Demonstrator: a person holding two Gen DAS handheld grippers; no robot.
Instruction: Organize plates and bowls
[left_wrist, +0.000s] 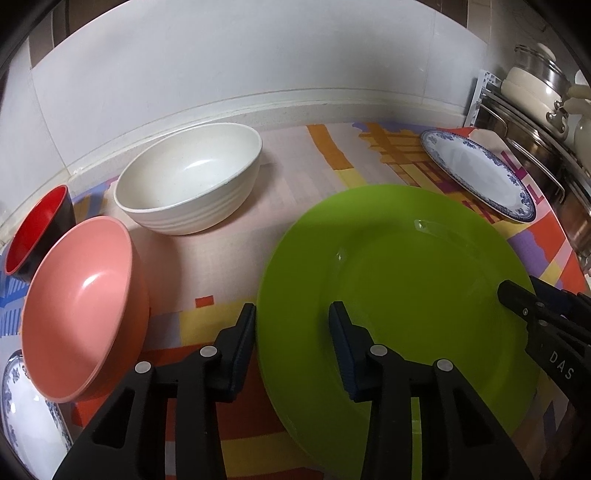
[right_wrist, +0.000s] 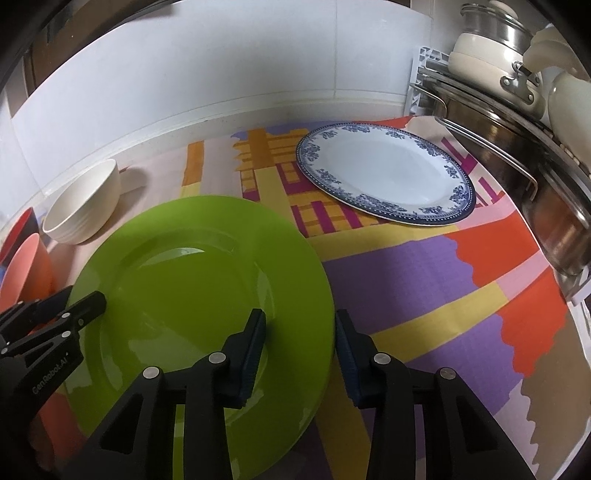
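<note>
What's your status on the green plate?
Left gripper and right gripper open, straddling opposite rims of green plate. Not clamped. Pink bowl close left.

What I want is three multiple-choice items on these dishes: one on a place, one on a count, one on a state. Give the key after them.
1. The blue-patterned plate lies:
A) inside a cup
B) on the mat beside the steel pot
C) upright against the wall

2. Bowls in the left wrist view:
A) three
B) one
C) five

3. The left gripper and right gripper are:
A) both shut on a spoon
B) both open, far from every dish
C) both open, each with the green plate rim between its fingers

Key: B, since the plate lies flat on the mat next to the pot. A, since there are a white bowl, a pink bowl and a red bowl. C, since both pairs of fingers are spread across opposite plate edges.
</note>
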